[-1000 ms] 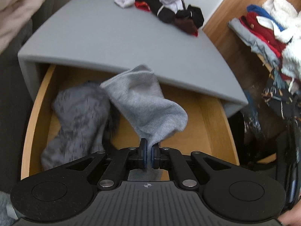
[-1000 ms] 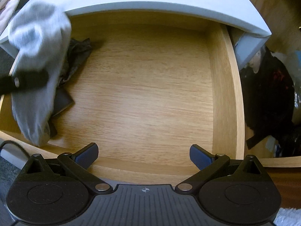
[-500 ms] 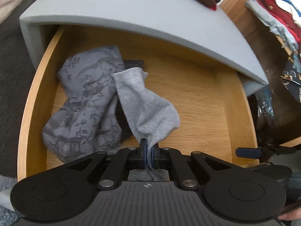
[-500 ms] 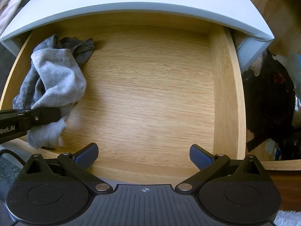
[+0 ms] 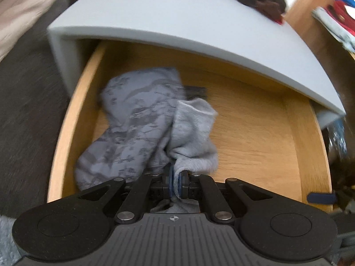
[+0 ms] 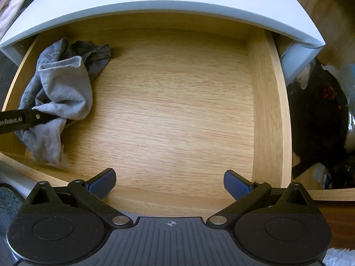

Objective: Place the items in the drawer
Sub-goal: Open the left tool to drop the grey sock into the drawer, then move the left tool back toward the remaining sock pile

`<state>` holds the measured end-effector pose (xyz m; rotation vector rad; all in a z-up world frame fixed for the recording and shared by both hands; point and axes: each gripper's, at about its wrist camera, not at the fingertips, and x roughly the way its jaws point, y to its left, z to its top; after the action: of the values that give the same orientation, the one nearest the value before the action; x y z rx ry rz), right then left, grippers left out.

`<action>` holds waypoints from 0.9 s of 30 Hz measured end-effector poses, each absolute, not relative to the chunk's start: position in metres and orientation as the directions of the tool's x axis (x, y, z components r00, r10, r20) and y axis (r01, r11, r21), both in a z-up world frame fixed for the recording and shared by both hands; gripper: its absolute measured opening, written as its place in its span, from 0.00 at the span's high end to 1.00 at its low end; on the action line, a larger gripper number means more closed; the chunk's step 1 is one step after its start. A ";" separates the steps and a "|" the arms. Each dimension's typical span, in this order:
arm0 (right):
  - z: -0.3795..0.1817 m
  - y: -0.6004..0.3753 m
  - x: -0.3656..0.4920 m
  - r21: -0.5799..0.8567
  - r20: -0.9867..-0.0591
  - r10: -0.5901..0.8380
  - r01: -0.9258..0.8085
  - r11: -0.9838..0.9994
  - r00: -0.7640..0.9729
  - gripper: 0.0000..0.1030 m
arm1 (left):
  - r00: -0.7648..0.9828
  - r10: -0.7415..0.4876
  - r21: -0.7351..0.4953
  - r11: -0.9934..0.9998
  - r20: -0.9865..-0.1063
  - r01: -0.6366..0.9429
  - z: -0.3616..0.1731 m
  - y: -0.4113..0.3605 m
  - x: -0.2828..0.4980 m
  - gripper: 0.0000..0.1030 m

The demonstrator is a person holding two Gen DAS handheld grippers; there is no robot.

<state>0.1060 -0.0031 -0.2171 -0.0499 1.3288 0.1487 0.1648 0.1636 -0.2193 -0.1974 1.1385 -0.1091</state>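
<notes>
Your left gripper clamped on the grey sock inside the drawer; your right gripper wide, empty.

Left gripper angled steeply down, jaws clamped tight; right gripper jaws spread wide.

You have one open drawer before you. Inside it, at its left side, you see one plain grey sock, one patterned grey garment and one darker piece.
</notes>
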 end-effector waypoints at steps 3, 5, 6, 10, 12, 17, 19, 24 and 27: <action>-0.217 -0.003 0.106 0.047 -0.969 0.078 -0.138 0.989 0.233 0.00 | 0.433 -0.235 -0.234 0.971 -0.870 0.056 -0.212 0.154 0.162 0.91; -0.218 -0.003 0.106 0.044 -0.969 0.077 -0.141 0.989 0.234 0.00 | 0.444 -0.270 -0.253 0.962 -0.855 0.098 -0.206 0.147 0.160 0.84; -0.218 -0.003 0.106 0.042 -0.969 0.075 -0.140 0.989 0.234 0.00 | 0.456 -0.279 -0.254 0.960 -0.845 0.118 -0.203 0.142 0.159 0.75; -0.217 -0.001 0.104 0.034 -0.968 0.070 -0.147 0.988 0.243 0.00 | 0.526 -0.287 -0.242 0.958 -0.800 0.155 -0.190 0.136 0.153 0.56; -0.216 -0.001 0.103 0.035 -0.967 0.070 -0.147 0.989 0.244 0.00 | 0.551 -0.285 -0.245 0.958 -0.784 0.147 -0.184 0.136 0.159 0.56; -0.216 0.000 0.103 0.035 -0.967 0.071 -0.145 0.989 0.244 0.00 | 0.616 -0.245 -0.241 0.966 -0.749 0.092 -0.172 0.144 0.161 0.56; -0.216 0.000 0.103 0.036 -0.967 0.071 -0.144 0.989 0.244 0.00 | 0.641 -0.229 -0.247 0.967 -0.732 0.064 -0.168 0.149 0.163 0.56; -0.215 0.000 0.103 0.038 -0.967 0.072 -0.143 0.989 0.244 0.00 | 0.702 -0.175 -0.210 0.977 -0.690 0.037 -0.146 0.156 0.158 0.54; -0.215 -0.001 0.103 0.036 -0.966 0.070 -0.140 0.989 0.248 0.00 | 0.733 -0.192 -0.224 0.973 -0.652 0.056 -0.131 0.156 0.166 0.54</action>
<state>0.1029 -0.0009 -0.2153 -0.0621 1.3131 0.1434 0.1659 0.1559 -0.1307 -0.1952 0.7364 -0.1372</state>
